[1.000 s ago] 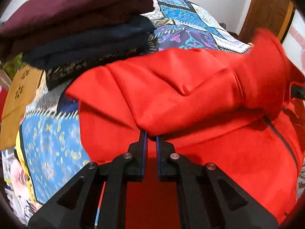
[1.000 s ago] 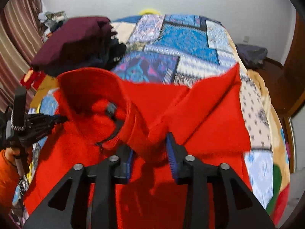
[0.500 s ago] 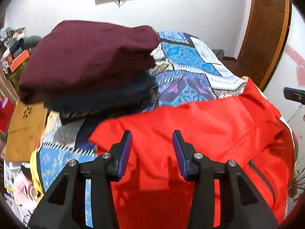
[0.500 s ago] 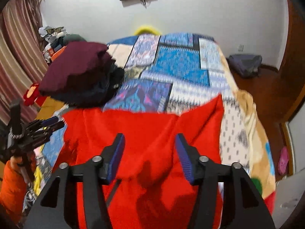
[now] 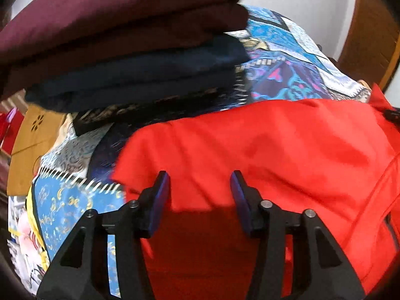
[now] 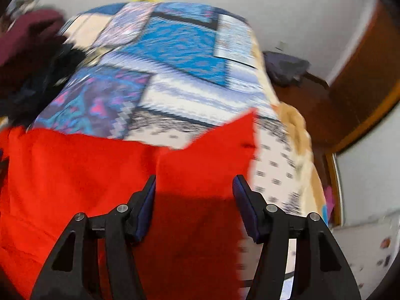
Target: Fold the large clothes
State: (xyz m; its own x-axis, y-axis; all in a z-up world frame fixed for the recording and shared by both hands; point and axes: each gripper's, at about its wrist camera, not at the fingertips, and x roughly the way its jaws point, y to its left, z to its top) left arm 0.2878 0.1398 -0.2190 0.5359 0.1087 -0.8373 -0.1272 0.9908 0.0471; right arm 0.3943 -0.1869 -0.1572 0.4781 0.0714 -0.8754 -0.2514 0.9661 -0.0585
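Note:
A large red garment (image 5: 275,155) lies folded over on the patterned bedspread (image 5: 287,57). My left gripper (image 5: 200,195) is open and empty, close over the garment's near left part. In the right wrist view the red garment (image 6: 87,175) fills the lower left, with a pointed flap (image 6: 225,150) toward the bed's right side. My right gripper (image 6: 195,197) is open and empty just above that flap. The right wrist view is motion-blurred.
A stack of folded clothes, maroon (image 5: 112,20) on top and dark navy (image 5: 140,75) beneath, stands on the bed left of the red garment. A mustard cloth (image 5: 30,150) lies at far left. A wooden door (image 6: 355,95) and wall are right of the bed.
One second ago both grippers were shut on the red fabric. They let it go and opened, and both have since dropped closer to the garment.

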